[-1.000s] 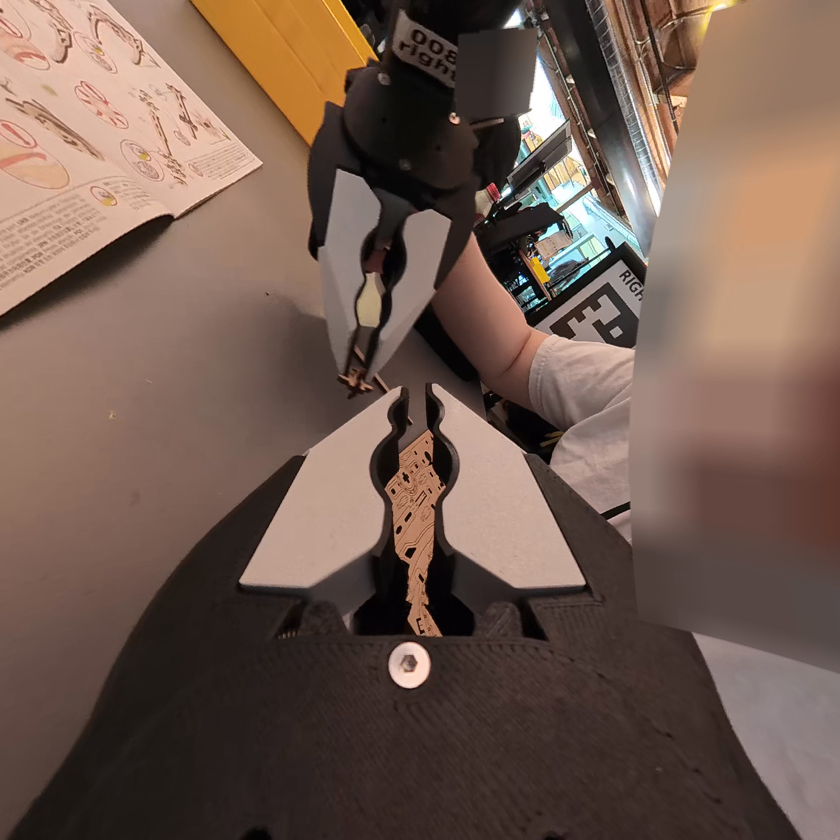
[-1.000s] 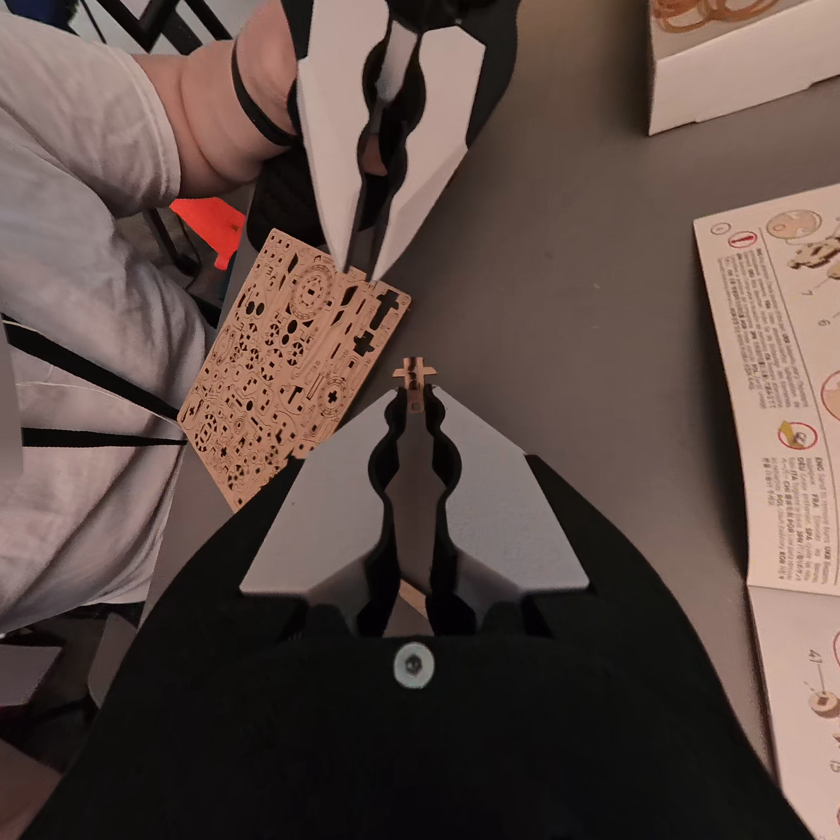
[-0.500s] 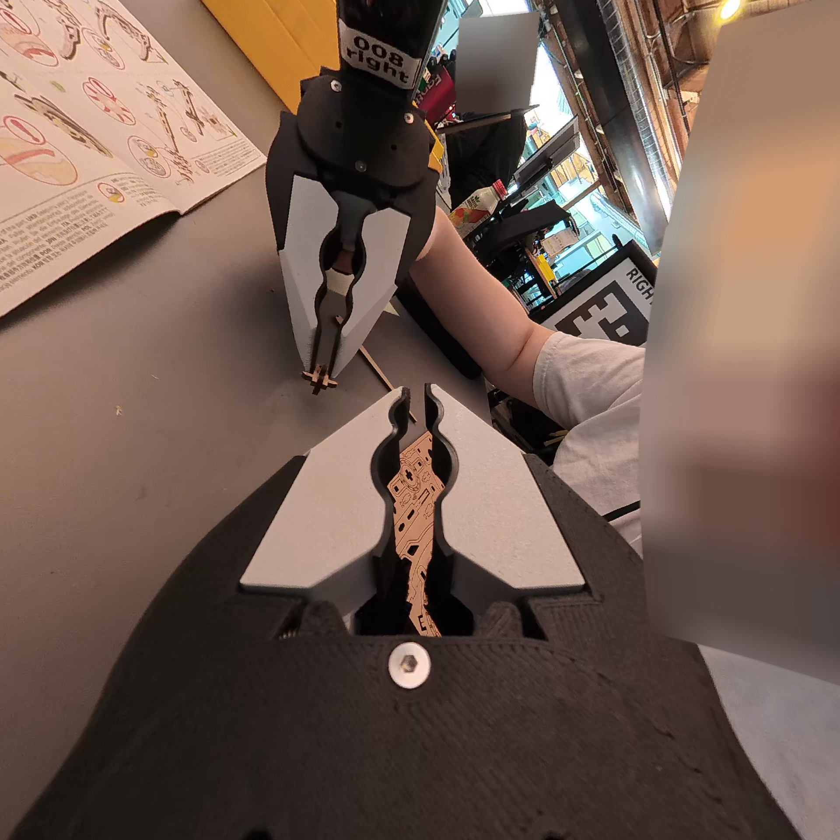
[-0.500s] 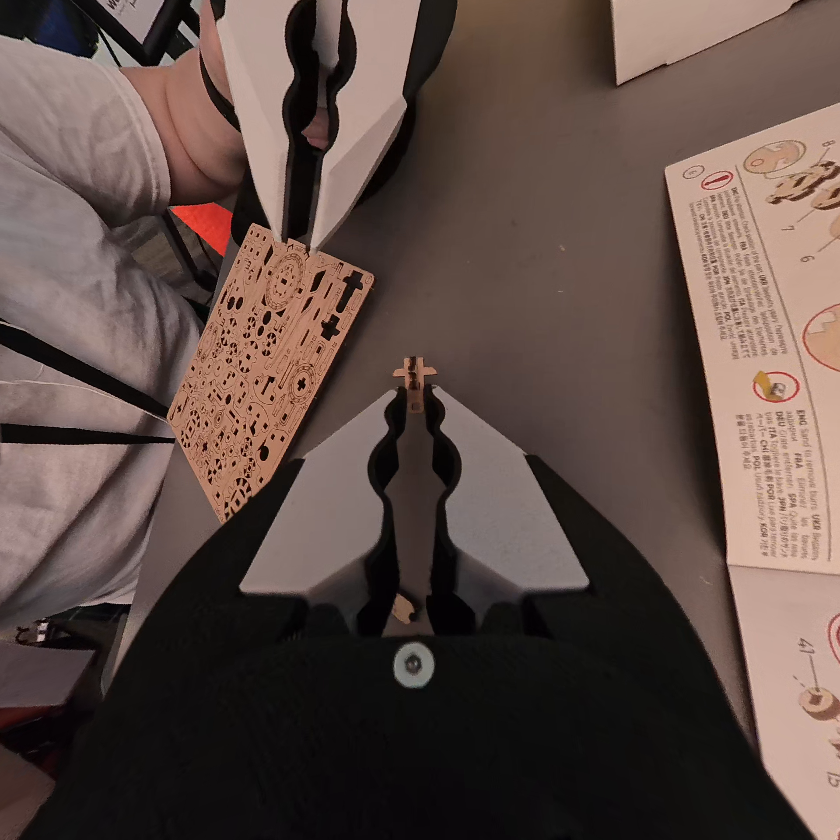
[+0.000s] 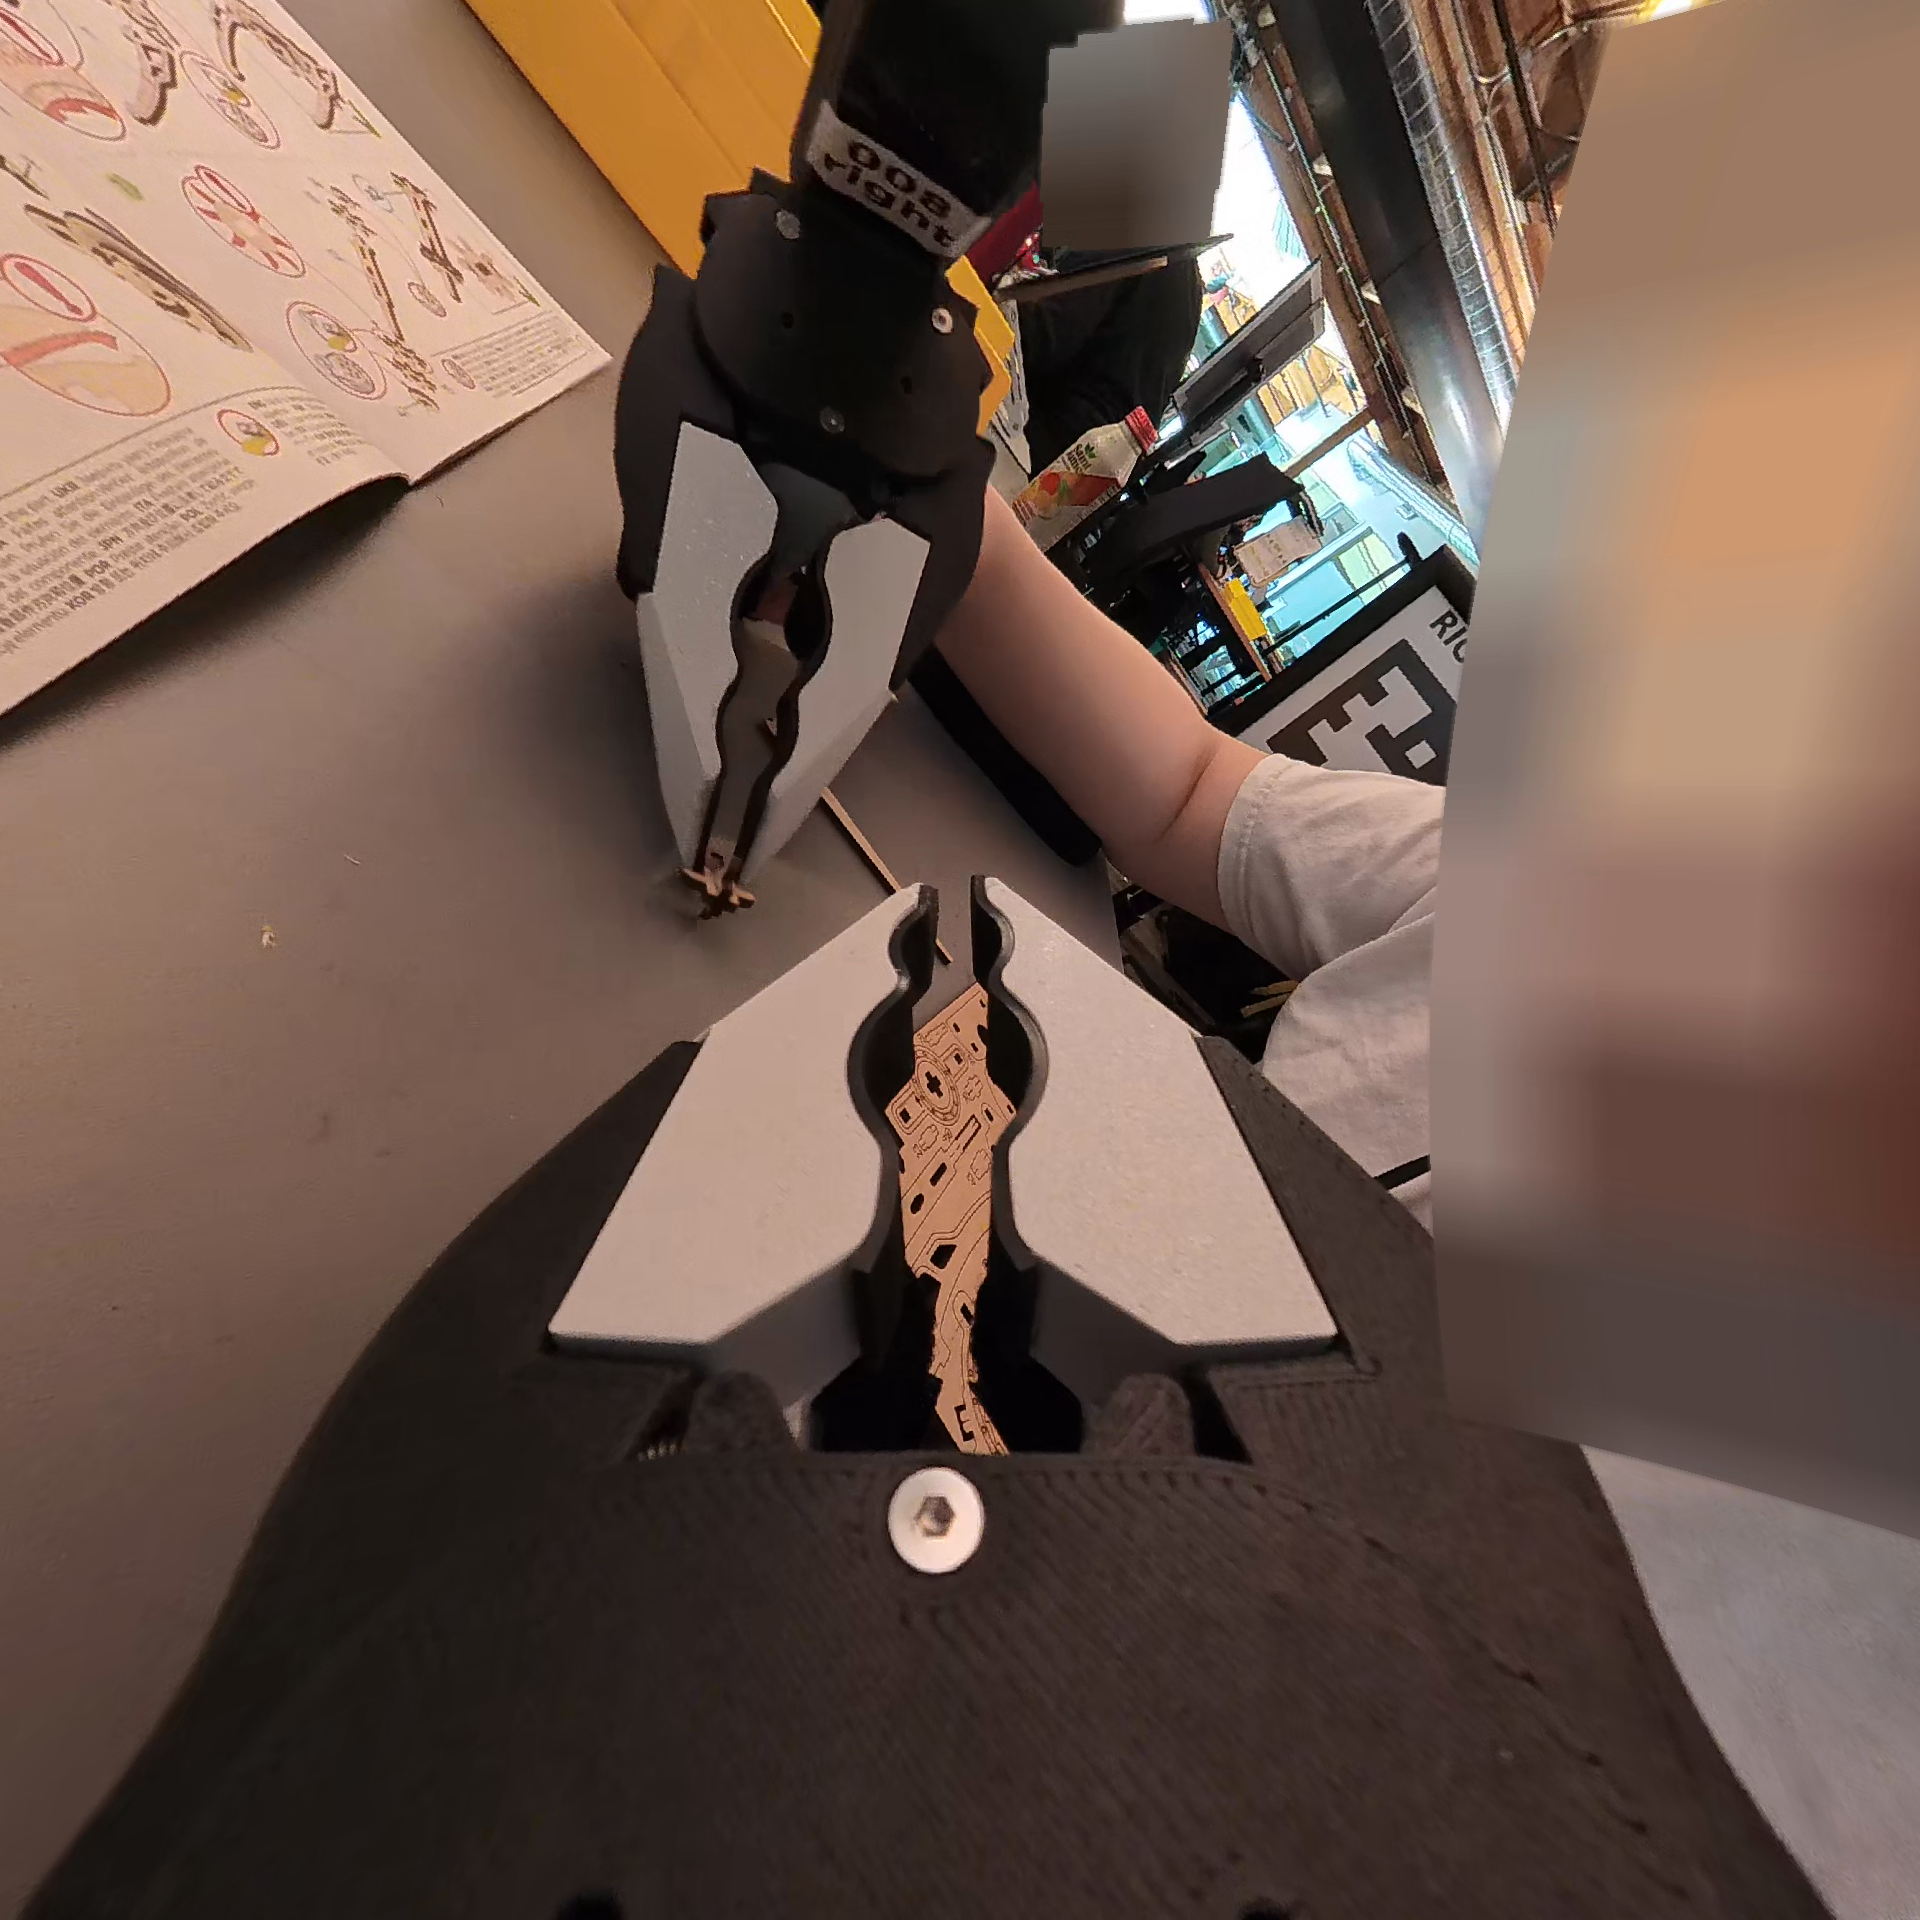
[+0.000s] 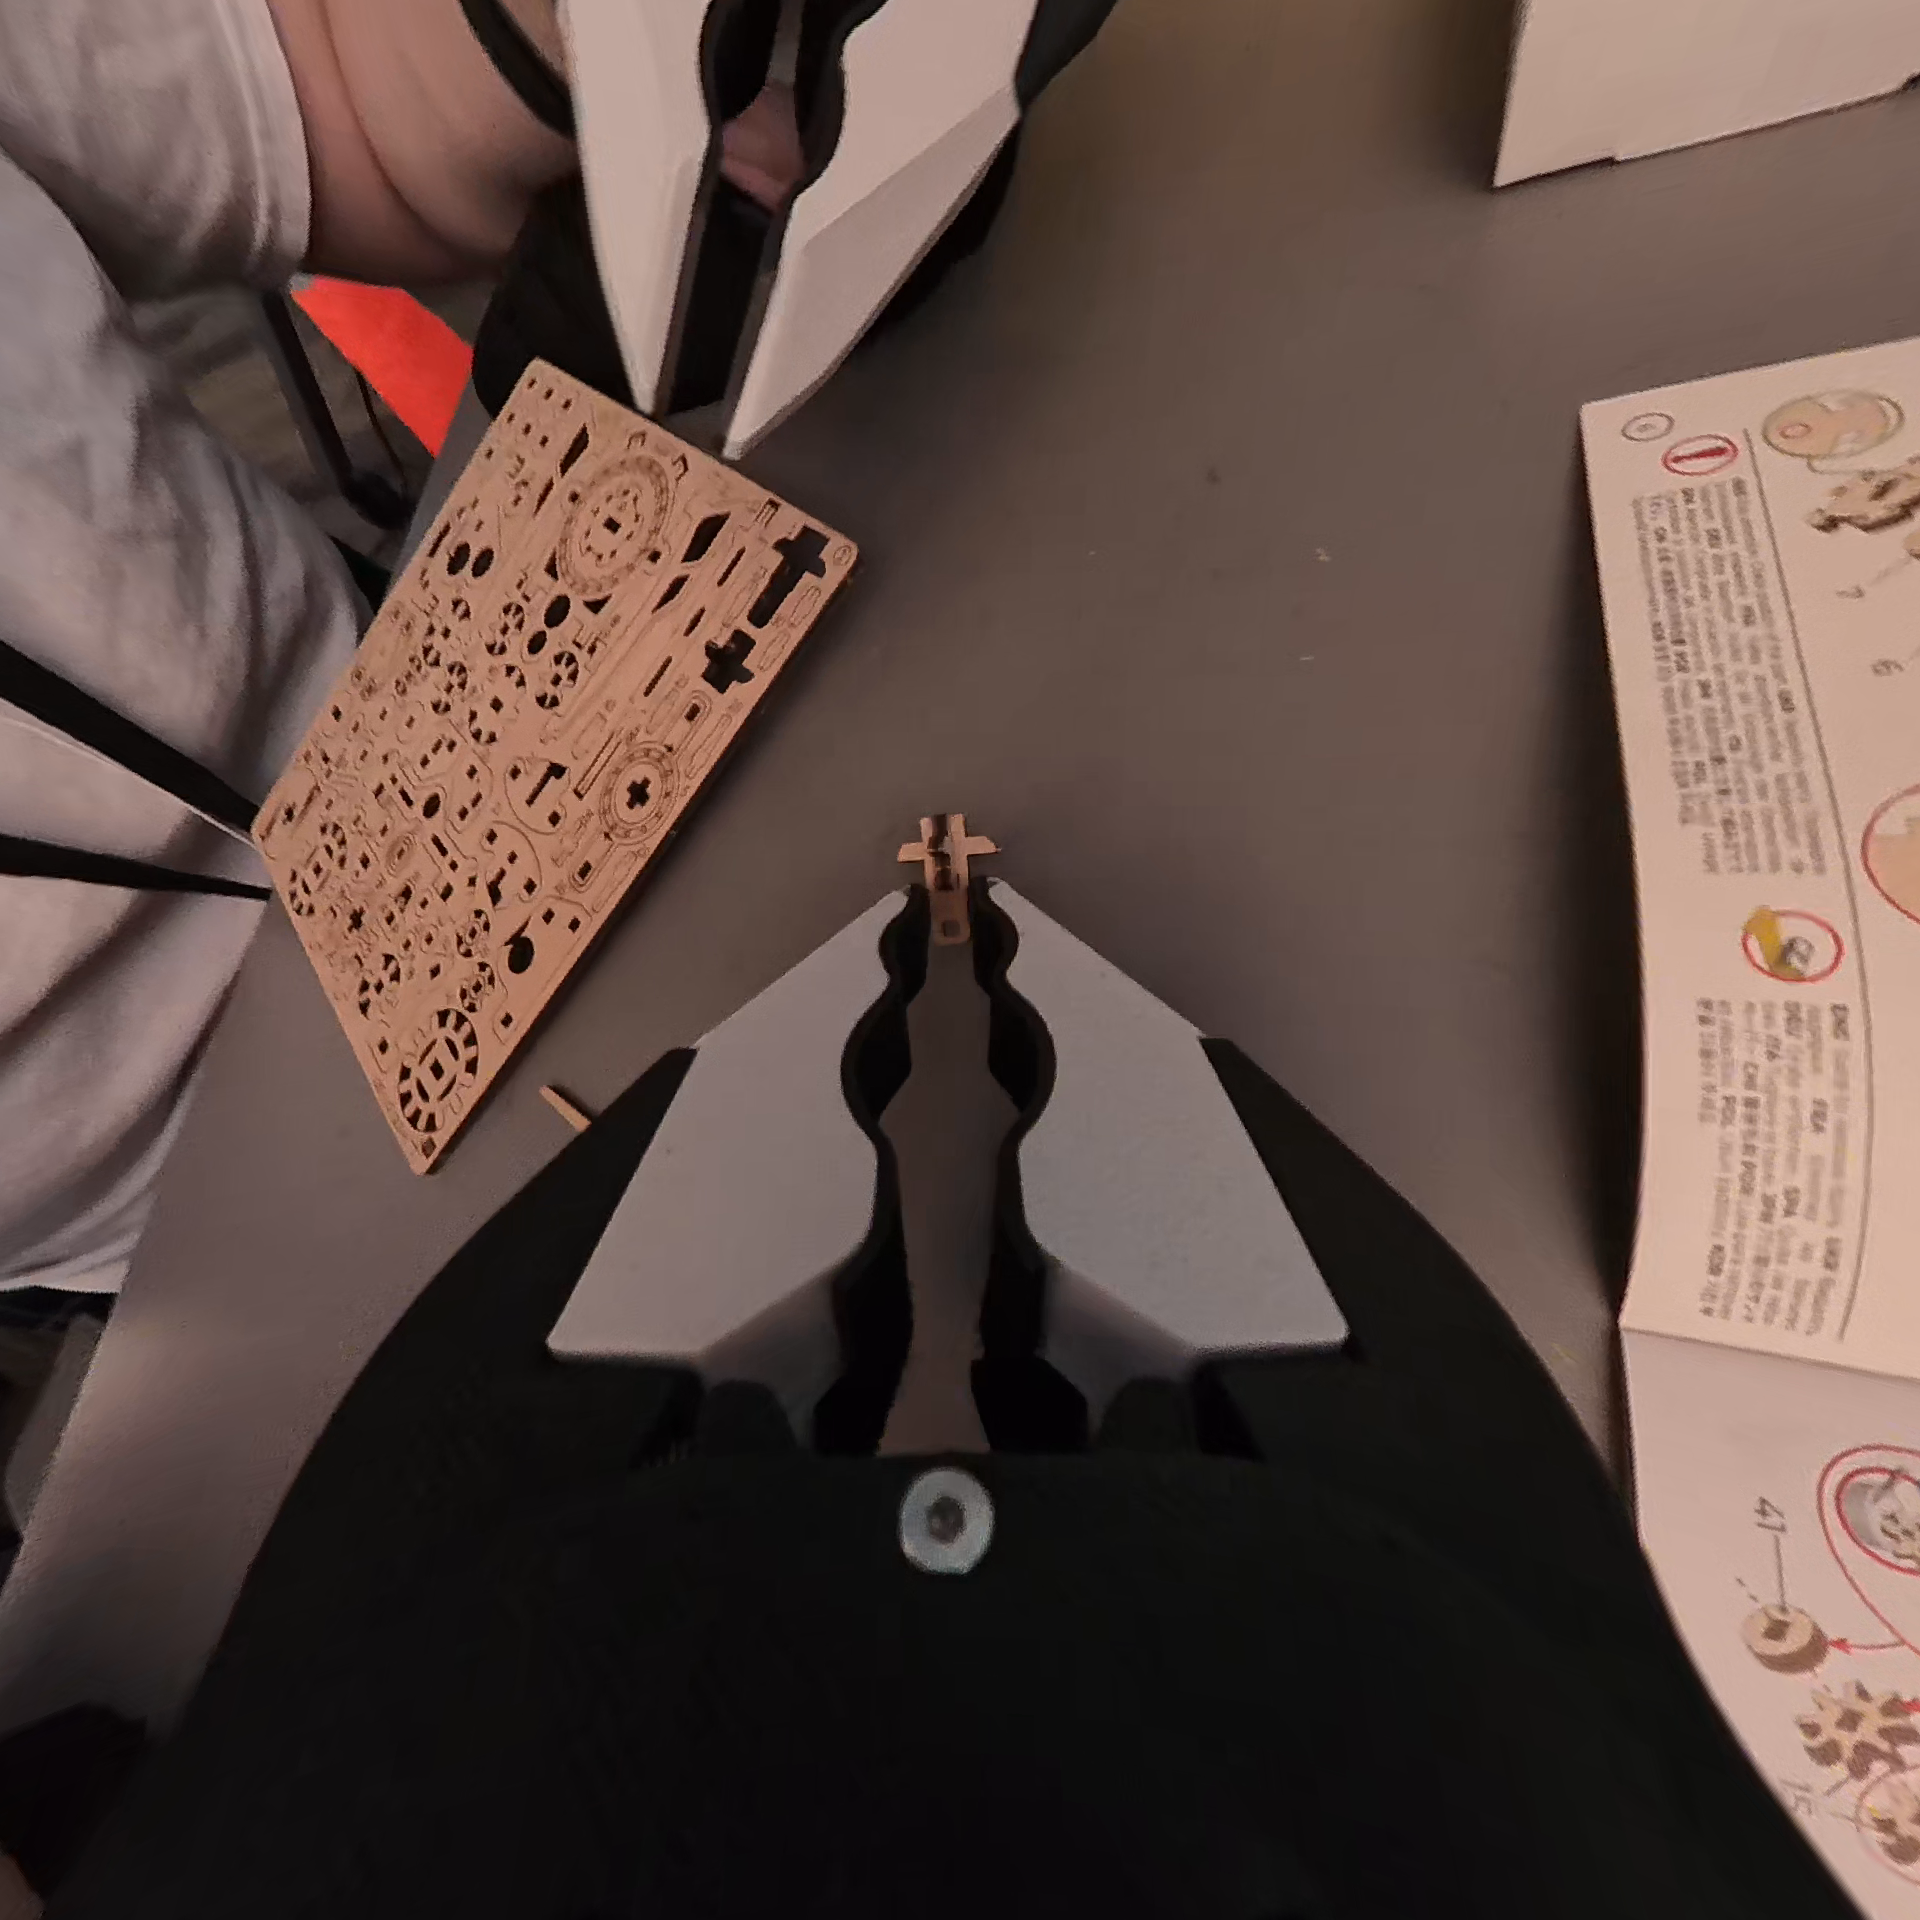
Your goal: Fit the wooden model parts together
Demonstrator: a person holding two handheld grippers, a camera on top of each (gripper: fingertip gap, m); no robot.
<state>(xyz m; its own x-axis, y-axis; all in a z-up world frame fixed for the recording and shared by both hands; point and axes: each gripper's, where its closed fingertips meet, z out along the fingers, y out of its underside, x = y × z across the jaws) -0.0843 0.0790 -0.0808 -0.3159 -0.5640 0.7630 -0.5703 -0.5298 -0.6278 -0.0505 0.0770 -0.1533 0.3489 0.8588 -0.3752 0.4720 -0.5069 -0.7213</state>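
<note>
Right tongs [image 6: 943, 894], jaws nearly closed, pinch a small cross-shaped wooden part [image 6: 945, 854] by its stem, the part's tip at or just above the grey table [image 6: 1247, 582]; contact cannot be told. Left tongs [image 5: 954, 896], narrowed to a slit, appear to hold the far edge of the pale laser-cut sheet [image 6: 540, 769], which shows between their jaws in the left view and lies ahead and to the left of the right tongs in the other, whether clamped or only pinned to the table is unclear. A thin wooden stick [image 5: 857, 836] lies on the table between the two tools. Beyond, to the right tongs' right, an instruction booklet [image 6: 1756, 831] lies open, with a white box [image 6: 1704, 83] farther off. The step in hand looks like parting and carrying a freed piece; the next move likely calls for finding its mate and lining up the tab with a slot before pressing home.
</note>
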